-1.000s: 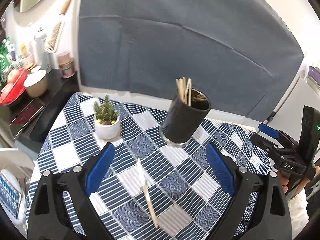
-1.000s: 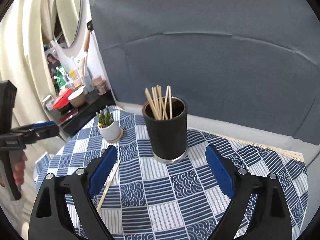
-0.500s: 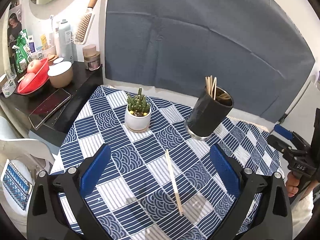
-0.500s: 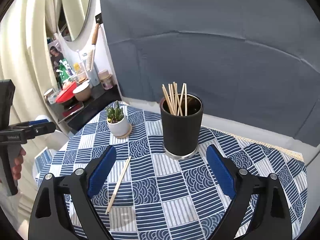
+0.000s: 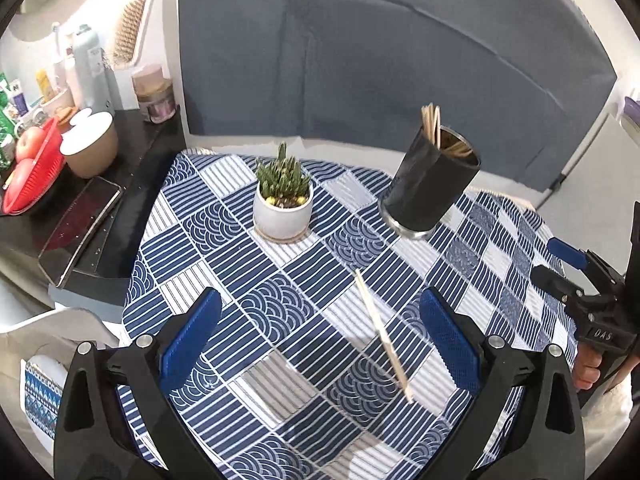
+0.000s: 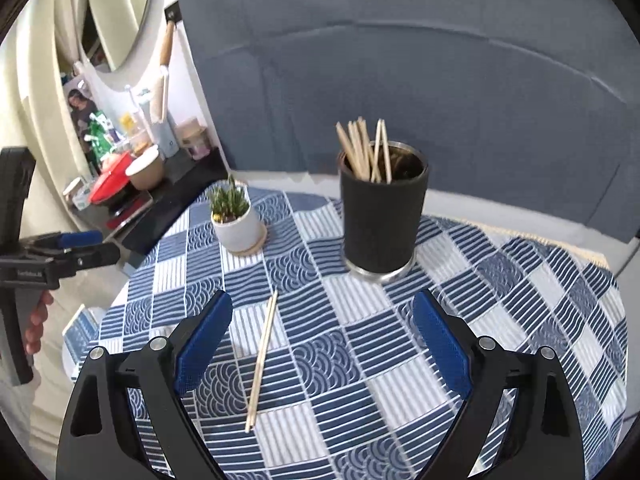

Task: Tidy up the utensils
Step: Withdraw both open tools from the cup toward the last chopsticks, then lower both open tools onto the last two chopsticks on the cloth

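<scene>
The pair of pale wooden chopsticks (image 6: 262, 360) lies flat on the blue patchwork-clothed bench (image 6: 520, 320), just short of the black cylindrical holder (image 6: 380, 216) where the others stand upright. Your left gripper (image 5: 320, 344) and right gripper (image 6: 322, 344) hover above, jaws spread wide and empty, probably ready to straddle the pair.

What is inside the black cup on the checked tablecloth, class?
Several wooden chopsticks stand in the black cup, their tops leaning above its rim. Their lower ends and the cup's bottom are hidden by its dark wall.
</scene>
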Available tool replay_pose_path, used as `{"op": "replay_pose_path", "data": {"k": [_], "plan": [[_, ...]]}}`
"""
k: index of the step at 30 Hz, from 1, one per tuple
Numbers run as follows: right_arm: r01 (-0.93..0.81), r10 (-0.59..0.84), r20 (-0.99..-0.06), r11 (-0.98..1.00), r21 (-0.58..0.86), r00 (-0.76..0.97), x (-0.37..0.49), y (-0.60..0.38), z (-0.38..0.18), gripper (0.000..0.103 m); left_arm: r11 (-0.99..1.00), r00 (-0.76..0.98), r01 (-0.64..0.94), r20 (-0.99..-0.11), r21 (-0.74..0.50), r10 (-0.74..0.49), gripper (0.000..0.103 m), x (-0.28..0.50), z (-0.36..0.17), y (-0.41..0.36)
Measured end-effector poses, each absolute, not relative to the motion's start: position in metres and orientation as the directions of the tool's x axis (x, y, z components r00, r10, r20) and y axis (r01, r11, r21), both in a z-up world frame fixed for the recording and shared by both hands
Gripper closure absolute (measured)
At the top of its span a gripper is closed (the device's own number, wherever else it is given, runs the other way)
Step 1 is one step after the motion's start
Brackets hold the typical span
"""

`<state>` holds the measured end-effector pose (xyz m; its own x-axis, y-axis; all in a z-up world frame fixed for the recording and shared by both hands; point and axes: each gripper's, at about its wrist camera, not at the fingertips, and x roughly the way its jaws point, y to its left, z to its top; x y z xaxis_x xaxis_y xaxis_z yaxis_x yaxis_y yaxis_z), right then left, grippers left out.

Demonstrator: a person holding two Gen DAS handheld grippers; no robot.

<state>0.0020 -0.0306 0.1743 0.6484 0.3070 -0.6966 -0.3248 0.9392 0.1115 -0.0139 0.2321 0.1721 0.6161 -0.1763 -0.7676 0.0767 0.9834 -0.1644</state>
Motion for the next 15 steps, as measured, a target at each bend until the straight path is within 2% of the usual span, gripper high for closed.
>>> {"op": "replay_pose_path", "data": {"k": [15], "plan": [[-0.259, 0.219, -0.829, 0.961, 0.093, 0.515, 0.008, 0.013, 0.072, 0.016, 0.970, 0.466, 0.192, -0.856, -0.151, -0.225, 0.006, 0.017, 0.097, 0.246]]}}
